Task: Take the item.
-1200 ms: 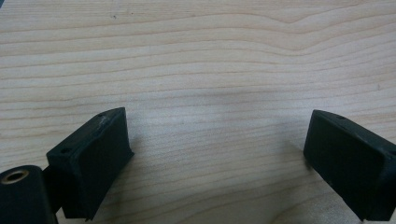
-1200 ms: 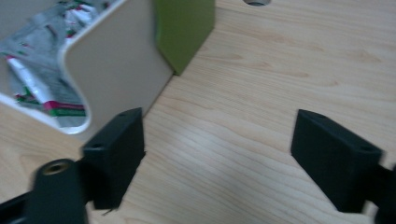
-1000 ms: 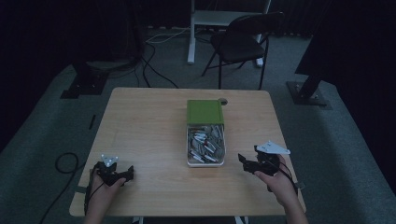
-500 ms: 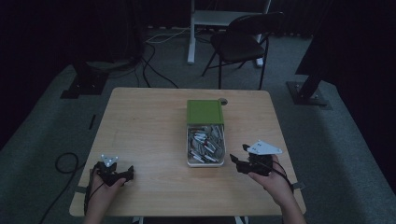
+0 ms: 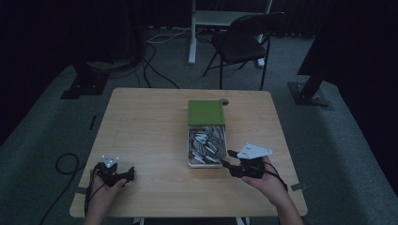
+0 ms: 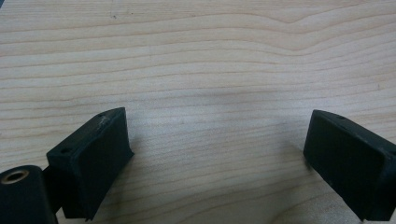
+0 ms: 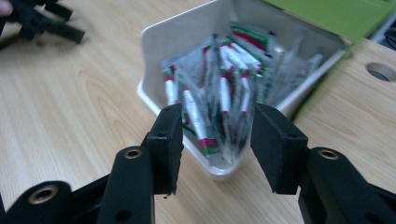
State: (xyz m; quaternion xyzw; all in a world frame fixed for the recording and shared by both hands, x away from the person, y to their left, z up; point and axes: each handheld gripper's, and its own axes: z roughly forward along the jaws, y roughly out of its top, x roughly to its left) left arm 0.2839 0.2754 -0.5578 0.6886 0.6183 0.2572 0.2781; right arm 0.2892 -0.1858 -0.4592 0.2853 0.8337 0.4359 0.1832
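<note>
Right claw (image 7: pixel 217 140) gapes at white box (image 7: pixel 154 35) of red-green sachets (image 7: pixel 219 88), print unreadable; left claw (image 6: pixel 219 154) apart.

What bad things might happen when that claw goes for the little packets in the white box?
The packets are packed close and upright, so the open right gripper might pinch several together or slip off the shiny wrappers. Its fingers sit right by the white box corner, so moving in could knock or push the light box across the table. The left gripper rests far off, so nothing steadies the box.
</note>
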